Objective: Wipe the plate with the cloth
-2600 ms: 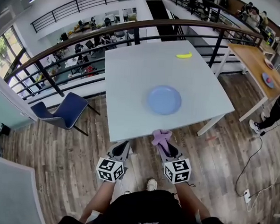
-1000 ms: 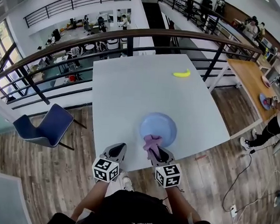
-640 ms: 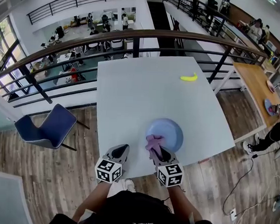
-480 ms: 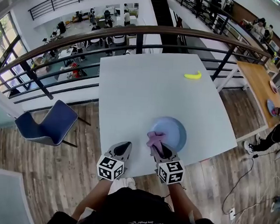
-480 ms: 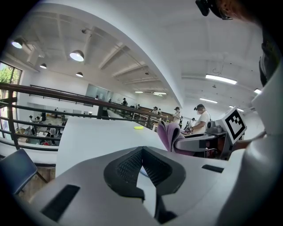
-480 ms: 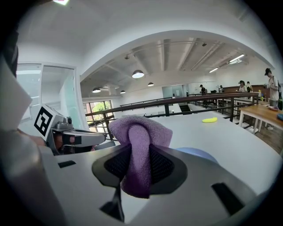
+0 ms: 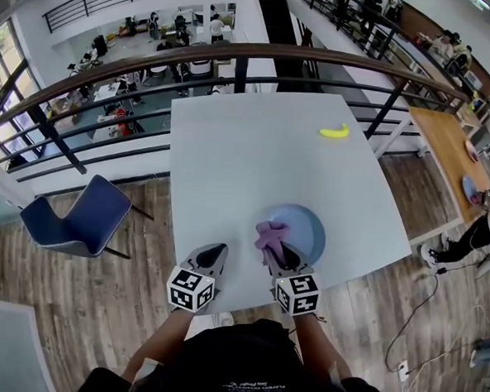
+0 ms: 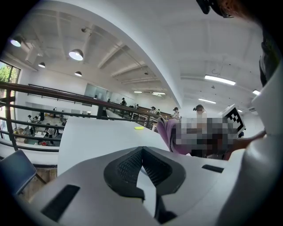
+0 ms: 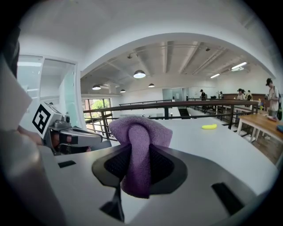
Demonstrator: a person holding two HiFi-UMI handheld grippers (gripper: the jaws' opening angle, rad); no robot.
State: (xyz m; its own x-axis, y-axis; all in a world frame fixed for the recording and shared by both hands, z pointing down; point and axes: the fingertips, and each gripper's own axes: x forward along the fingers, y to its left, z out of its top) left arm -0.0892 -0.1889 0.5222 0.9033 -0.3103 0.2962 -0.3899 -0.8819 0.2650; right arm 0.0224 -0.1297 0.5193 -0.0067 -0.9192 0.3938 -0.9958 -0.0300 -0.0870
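Note:
A light blue plate [image 7: 303, 228] lies near the front edge of the white table [image 7: 247, 158]. My right gripper [image 7: 273, 245] is shut on a purple cloth [image 7: 269, 234], which rests over the plate's left part. In the right gripper view the cloth [image 9: 139, 152] bulges out between the right gripper's [image 9: 139, 150] pads and hangs down in front of them. My left gripper [image 7: 212, 254] hovers at the table's front edge, left of the plate, shut with nothing in it. The left gripper view shows the left gripper's [image 8: 142, 148] tips meeting and the cloth [image 8: 167, 131] off to the right.
A yellow banana [image 7: 334, 131] lies at the table's far right. A railing [image 7: 237, 54] runs behind the table. A blue chair [image 7: 70, 216] stands on the wooden floor at the left. A wooden table [image 7: 447, 133] with a person beside it is at the right.
My right gripper carried the cloth from the table's front edge forward onto the plate, then shifted it slightly left over the plate. The left gripper stayed shut beside it.

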